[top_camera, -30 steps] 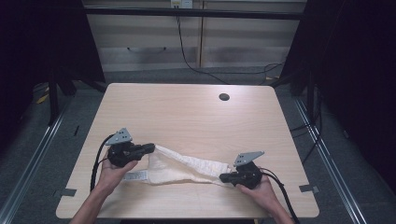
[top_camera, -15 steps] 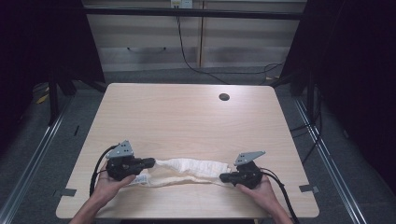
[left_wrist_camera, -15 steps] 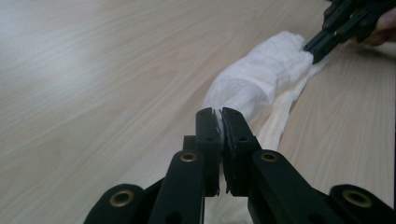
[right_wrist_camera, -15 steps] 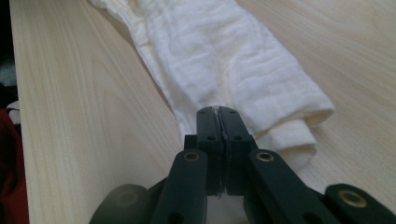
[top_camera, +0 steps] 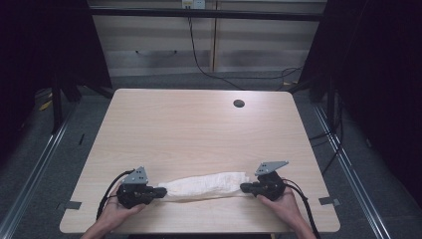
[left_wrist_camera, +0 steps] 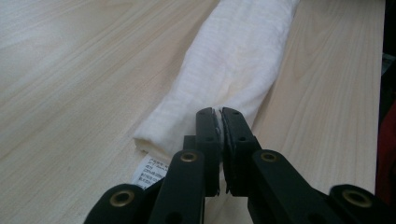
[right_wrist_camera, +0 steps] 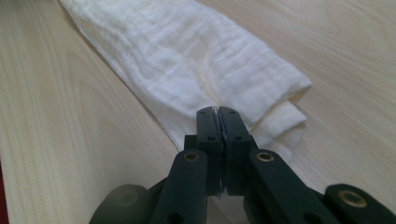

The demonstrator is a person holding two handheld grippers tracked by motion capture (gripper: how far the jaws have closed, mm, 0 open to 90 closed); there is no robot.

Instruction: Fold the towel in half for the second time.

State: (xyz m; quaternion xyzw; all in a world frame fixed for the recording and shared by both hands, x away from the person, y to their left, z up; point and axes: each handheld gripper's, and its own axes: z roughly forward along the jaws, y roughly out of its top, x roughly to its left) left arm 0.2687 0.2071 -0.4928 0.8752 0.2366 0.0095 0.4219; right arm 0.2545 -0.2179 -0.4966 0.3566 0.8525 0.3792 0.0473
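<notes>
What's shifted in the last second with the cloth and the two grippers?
The left gripper came toward the near table edge, bringing its end of the white cloth down, so the cloth now lies as a narrower roll. The right gripper stayed put; both remain clamped on the cloth.

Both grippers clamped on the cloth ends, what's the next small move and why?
Probably open both jaws and back off: the white cloth already lies folded into a narrow band on the table, with the left gripper and right gripper shut on its ends.

Bare table beyond rolled cloth, cable hole far right
</notes>
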